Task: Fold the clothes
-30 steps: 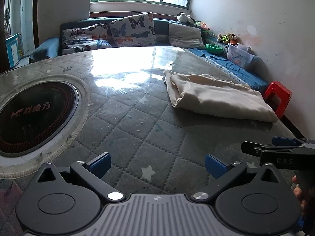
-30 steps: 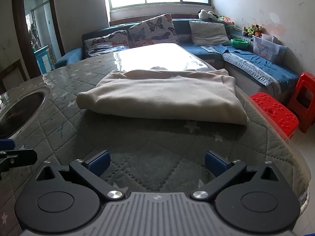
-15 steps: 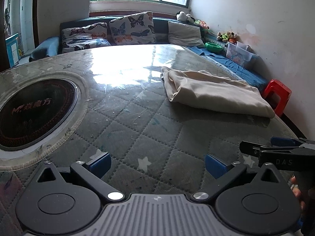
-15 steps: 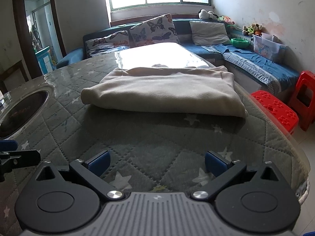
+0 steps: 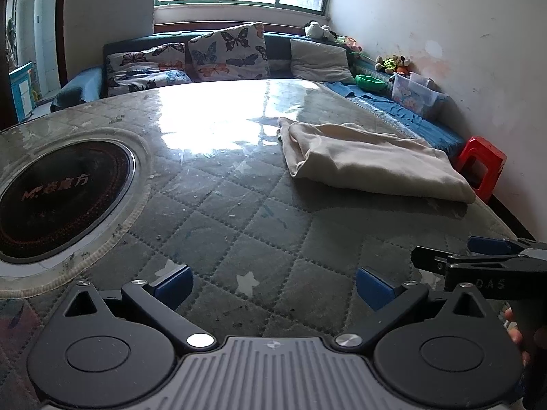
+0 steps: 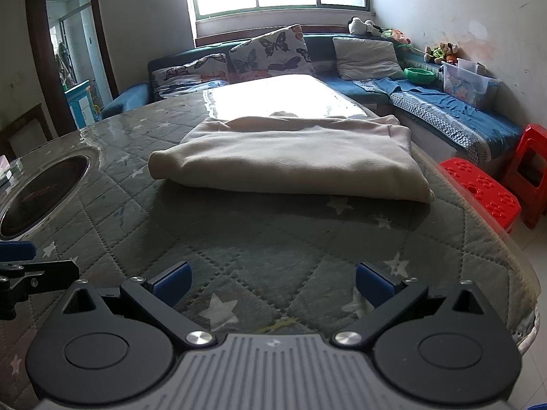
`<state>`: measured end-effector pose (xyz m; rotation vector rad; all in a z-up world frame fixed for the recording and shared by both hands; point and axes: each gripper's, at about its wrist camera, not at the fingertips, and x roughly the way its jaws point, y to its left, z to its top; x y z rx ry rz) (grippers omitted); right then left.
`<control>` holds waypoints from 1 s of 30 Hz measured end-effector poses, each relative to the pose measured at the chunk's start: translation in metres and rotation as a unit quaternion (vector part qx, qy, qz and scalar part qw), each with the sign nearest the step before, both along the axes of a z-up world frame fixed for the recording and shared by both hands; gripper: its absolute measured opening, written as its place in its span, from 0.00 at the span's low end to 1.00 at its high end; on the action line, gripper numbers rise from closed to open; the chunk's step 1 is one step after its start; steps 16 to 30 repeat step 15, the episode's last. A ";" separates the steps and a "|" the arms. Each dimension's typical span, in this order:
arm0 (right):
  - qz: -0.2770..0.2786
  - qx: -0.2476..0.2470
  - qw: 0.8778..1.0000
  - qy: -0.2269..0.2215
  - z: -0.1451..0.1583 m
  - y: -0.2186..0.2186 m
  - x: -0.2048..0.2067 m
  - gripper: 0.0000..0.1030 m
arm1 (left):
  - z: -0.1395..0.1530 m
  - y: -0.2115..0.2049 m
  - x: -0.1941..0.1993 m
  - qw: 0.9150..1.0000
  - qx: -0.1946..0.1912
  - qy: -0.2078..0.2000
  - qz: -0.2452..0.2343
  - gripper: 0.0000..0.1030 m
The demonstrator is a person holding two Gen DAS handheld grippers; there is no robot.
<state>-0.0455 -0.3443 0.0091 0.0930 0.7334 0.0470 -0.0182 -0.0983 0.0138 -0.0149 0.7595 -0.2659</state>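
A folded cream garment point(image 5: 369, 162) lies flat on the quilted grey-green table cover, also in the right wrist view point(image 6: 290, 157). My left gripper point(image 5: 271, 287) is open and empty, low over the near table, well short and left of the garment. My right gripper point(image 6: 271, 285) is open and empty, near the table's front edge, facing the garment's folded edge. The right gripper shows at the right edge of the left wrist view point(image 5: 485, 263); the left gripper shows at the left edge of the right wrist view point(image 6: 30, 273).
A round black induction hob point(image 5: 58, 198) is set into the table at left. Red plastic stools point(image 6: 482, 194) stand right of the table. A blue sofa with butterfly cushions point(image 5: 225, 51), a clear box point(image 5: 415, 94) and toys lines the far walls.
Both grippers have drawn back a little from the garment and stayed open. The garment has not moved.
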 end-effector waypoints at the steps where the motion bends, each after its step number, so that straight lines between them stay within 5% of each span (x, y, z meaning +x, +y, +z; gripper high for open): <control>1: 0.000 0.000 1.000 0.000 0.000 0.000 0.000 1.00 | 0.000 0.000 0.001 1.000 0.000 0.001 0.000 1.00; 30: -0.010 0.003 1.000 0.002 -0.002 -0.003 0.003 1.00 | 0.002 -0.005 0.007 1.000 0.019 0.000 -0.002 1.00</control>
